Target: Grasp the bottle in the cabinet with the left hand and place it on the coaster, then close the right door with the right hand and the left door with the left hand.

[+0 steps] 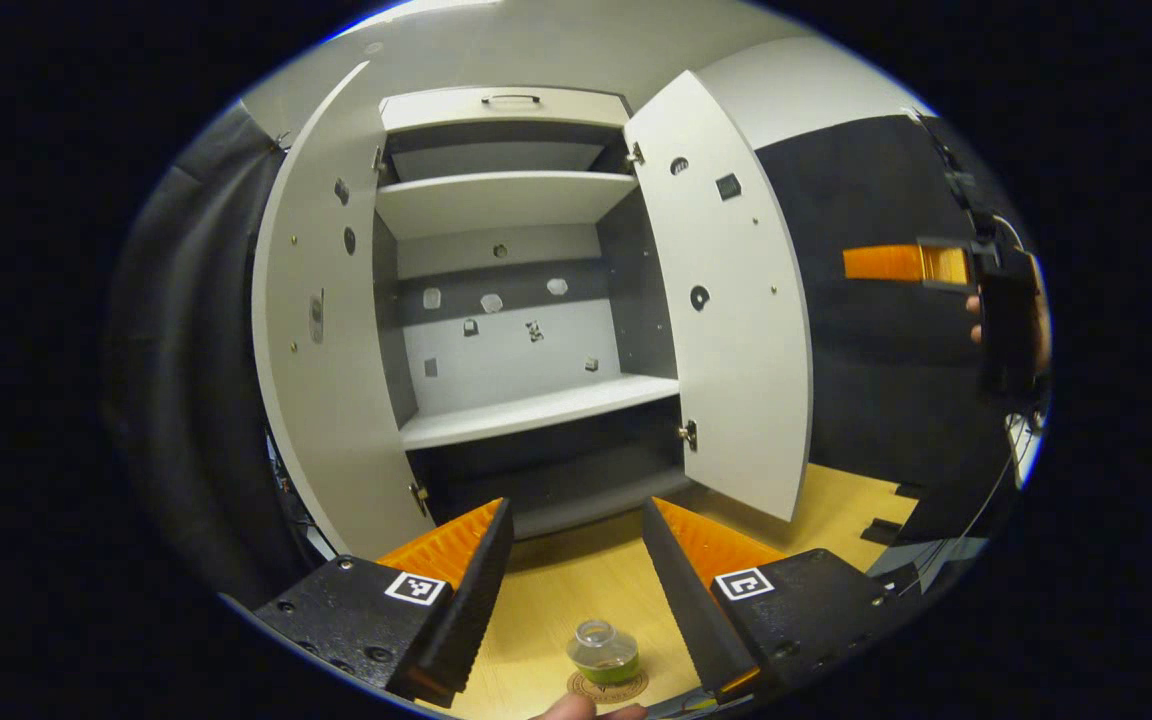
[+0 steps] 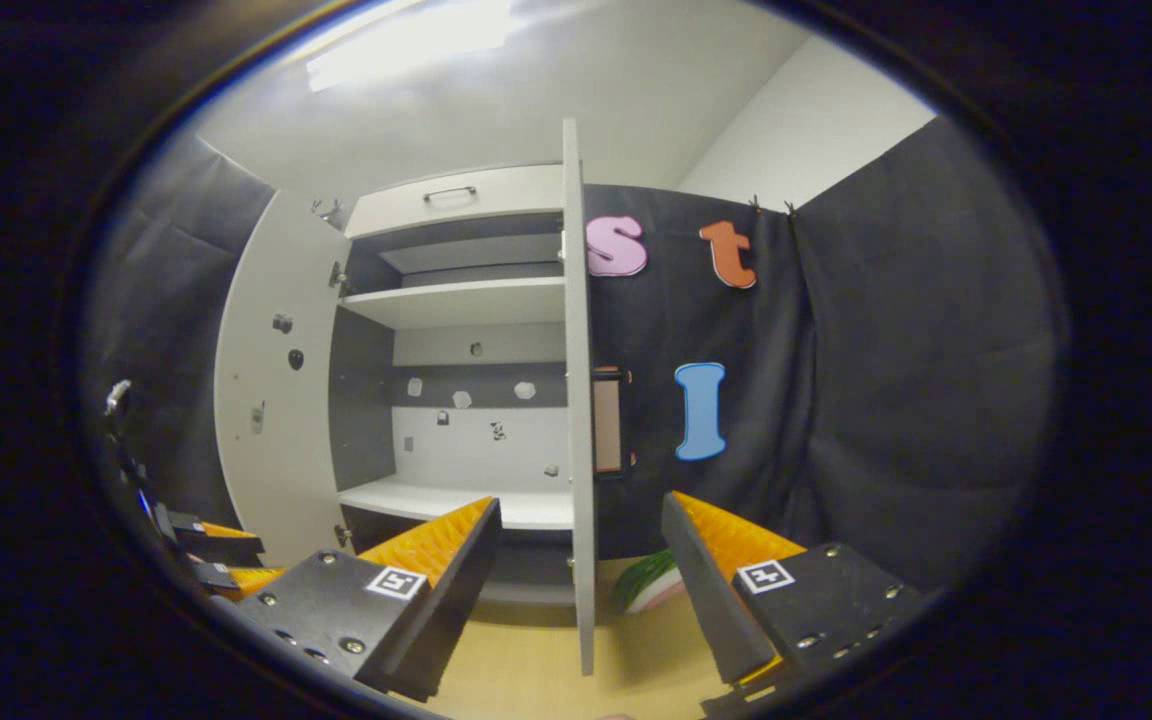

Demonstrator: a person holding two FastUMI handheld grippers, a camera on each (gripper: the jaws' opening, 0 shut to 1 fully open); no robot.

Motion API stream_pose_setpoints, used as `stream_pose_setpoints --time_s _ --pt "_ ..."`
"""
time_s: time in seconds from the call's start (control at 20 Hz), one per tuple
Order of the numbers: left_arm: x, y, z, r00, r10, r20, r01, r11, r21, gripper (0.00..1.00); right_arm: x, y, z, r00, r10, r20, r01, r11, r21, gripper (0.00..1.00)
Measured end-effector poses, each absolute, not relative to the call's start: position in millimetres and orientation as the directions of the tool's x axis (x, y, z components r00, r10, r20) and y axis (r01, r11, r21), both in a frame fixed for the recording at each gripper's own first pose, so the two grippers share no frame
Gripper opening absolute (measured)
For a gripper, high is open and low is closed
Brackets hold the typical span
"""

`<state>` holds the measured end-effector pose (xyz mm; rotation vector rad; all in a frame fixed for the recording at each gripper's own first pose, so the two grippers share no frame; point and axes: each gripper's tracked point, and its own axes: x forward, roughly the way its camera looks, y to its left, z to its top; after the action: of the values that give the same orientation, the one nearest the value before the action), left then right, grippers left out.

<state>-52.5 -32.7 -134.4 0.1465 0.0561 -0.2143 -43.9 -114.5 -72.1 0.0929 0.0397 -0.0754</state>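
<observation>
Left gripper view: clear round bottle.

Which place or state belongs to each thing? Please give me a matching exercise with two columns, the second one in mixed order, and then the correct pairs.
Things:
1. bottle
2. right door
3. left gripper
4. middle shelf

Places or states:
A. swung open
B. bare
C. standing on the coaster
D. open, above the wooden table

Pairs: 1-C, 2-A, 3-D, 4-B
</observation>
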Motion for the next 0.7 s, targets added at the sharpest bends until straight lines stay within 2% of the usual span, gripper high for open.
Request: stream_pose_setpoints --time_s 0.1,0.15,0.2,0.25,0.3,0.4,0.45,0.5,0.6,0.65,0.7 --pt "-48.3 -32.0 -112.6 0.979 -0.195 -0.052 0.201 0.972 0.125 0.91 -39.1 -131.4 -63.9 0.997 -0.079 -0.021 0.081 0.993 0.082 0.97" --pt "-46.6 -32.6 -103.1 0.979 -0.197 -0.049 0.201 0.973 0.117 0.93 -35.0 -141.5 -63.1 0.996 -0.089 -0.022 0.091 0.994 0.068 0.94" --pt "-43.2 -33.0 -93.8 0.978 -0.201 -0.05 0.205 0.973 0.107 0.92 -31.4 -154.8 -64.0 0.994 -0.11 -0.025 0.111 0.993 0.051 0.93" --pt "-41.6 -32.7 -86.4 0.977 -0.208 -0.051 0.212 0.972 0.101 0.92 -27.8 -167.0 -63.4 0.991 -0.131 -0.026 0.132 0.991 0.037 0.97" --pt "-38.8 -29.5 -78.4 0.978 -0.203 -0.05 0.207 0.974 0.097 0.92 -25.0 -176.1 -62.0 0.99 -0.142 -0.026 0.143 0.989 0.027 0.94" --pt "-31.4 -25.8 -63.0 0.978 -0.203 -0.042 0.206 0.975 0.089 0.92 -16.1 -192.1 -57.3 0.987 -0.161 -0.01 0.161 0.987 0.01 0.97" --pt "-26.3 -22.6 -56.1 0.98 -0.197 -0.038 0.2 0.976 0.091 0.95 -10.8 -199.8 -55.8 0.986 -0.167 -0.004 0.167 0.986 0.003 0.97" --pt "-20.3 -15.5 -47.1 0.984 -0.173 -0.027 0.175 0.98 0.096 0.92 -6.2 -207.8 -56.2 0.985 -0.17 -0.003 0.17 0.985 -0.006 0.97" --pt "-5.3 10.0 -24.6 0.997 -0.076 0.028 0.074 0.994 0.085 0.94 3.9 -226.3 -55.4 0.981 -0.193 -0.002 0.193 0.981 -0.03 0.94" --pt "-1.2 17.3 -17.7 0.998 -0.042 0.044 0.039 0.997 0.066 0.99 9.3 -234.3 -53.8 0.98 -0.197 -0.007 0.197 0.98 -0.042 0.97" --pt "5.0 20.3 -14.4 0.998 -0.029 0.047 0.027 0.999 0.043 0.98 14.9 -239.4 -53.5 0.981 -0.194 -0.004 0.194 0.979 -0.058 0.94"
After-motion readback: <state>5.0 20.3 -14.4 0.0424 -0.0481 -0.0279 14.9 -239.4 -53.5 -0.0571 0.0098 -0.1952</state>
